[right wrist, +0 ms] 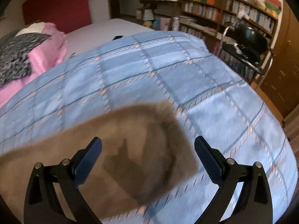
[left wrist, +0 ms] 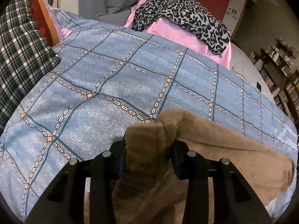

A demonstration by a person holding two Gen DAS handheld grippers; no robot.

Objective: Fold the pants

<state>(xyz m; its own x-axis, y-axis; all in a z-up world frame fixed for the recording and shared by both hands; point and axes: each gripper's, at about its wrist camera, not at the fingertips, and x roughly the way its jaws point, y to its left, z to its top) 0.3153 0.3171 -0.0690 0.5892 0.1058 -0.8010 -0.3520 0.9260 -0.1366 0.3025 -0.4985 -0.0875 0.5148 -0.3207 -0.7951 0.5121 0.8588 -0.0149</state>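
The pants [left wrist: 214, 149] are tan and fleecy and lie on a blue checked bedspread [left wrist: 112, 85]. My left gripper [left wrist: 148, 149] is shut on a thick bunched end of them, and the cloth stands up between its pads. In the blurred right wrist view the other end of the pants [right wrist: 130, 140] lies flat on the bedspread [right wrist: 168, 74]. My right gripper [right wrist: 148, 145] hovers above that end, open wide, with nothing pressed between its blue pads [right wrist: 89, 153].
A pink quilt [left wrist: 168, 31] with a leopard-print cloth [left wrist: 179, 13] on it lies at the back of the bed. A plaid pillow [left wrist: 20, 52] sits at the left. Past the bed's right edge stand a black chair [right wrist: 248, 43] and bookshelves [right wrist: 214, 9].
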